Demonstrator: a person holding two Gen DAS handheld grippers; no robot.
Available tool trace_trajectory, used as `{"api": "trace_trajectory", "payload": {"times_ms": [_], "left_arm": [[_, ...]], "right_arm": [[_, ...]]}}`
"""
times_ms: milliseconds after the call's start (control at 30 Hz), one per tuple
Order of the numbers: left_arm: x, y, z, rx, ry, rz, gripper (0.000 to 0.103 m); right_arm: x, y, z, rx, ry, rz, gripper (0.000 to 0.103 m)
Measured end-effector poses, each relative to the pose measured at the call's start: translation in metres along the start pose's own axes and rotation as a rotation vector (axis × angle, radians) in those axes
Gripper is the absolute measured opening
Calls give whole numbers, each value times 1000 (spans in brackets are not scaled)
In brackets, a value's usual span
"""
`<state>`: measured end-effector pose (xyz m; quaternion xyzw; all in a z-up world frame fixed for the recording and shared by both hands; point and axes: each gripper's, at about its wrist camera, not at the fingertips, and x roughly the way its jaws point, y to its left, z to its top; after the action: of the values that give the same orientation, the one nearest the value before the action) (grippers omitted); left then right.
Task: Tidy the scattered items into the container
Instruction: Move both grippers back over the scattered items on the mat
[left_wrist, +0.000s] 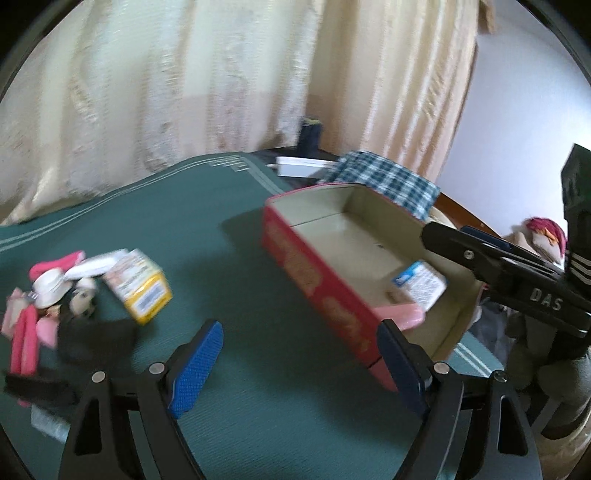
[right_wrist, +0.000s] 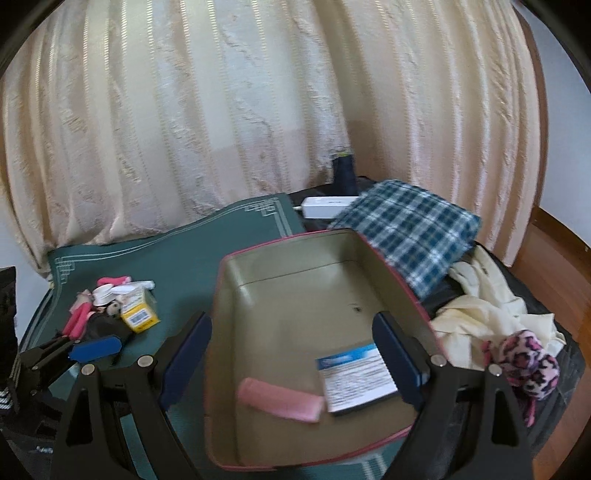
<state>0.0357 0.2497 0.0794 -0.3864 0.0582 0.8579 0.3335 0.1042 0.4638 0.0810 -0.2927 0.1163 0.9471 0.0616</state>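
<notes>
A red tin box (left_wrist: 325, 291) (right_wrist: 221, 325) stands open on the green mat. Inside lie a pink bar (right_wrist: 280, 400) (left_wrist: 400, 317) and a blue-and-white packet (right_wrist: 356, 376) (left_wrist: 421, 282). A pile of scattered items sits on the mat at the left: a yellow carton (left_wrist: 142, 291) (right_wrist: 138, 314), pink pieces (left_wrist: 24, 339) (right_wrist: 75, 317), a white cap (left_wrist: 51, 286) and black bits. My left gripper (left_wrist: 299, 369) is open and empty above the mat between pile and box. My right gripper (right_wrist: 291, 369) is open and empty above the box's near end.
A plaid cloth (right_wrist: 406, 229) (left_wrist: 384, 181) lies behind the box, with a white device (right_wrist: 325, 205) and a dark cylinder (right_wrist: 343, 171) near the curtain. Cream cloth (right_wrist: 487, 310) and a pink spotted plush (right_wrist: 524, 362) lie at the right. The mat (left_wrist: 258, 406) ends near the plaid cloth.
</notes>
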Motion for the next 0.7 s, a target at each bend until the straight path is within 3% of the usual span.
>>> {"api": "trace_trajectory", "payload": {"times_ms": [233, 400, 700], "left_arm": [[-25, 50, -16, -76, -30, 92, 87], [-46, 92, -32, -129, -60, 203, 87], [-73, 163, -61, -287, -74, 287, 87]], "right_arm": [[5, 42, -2, -45, 11, 80, 92], [11, 75, -6, -82, 43, 146, 92], [31, 118, -21, -129, 109, 212, 92]]}}
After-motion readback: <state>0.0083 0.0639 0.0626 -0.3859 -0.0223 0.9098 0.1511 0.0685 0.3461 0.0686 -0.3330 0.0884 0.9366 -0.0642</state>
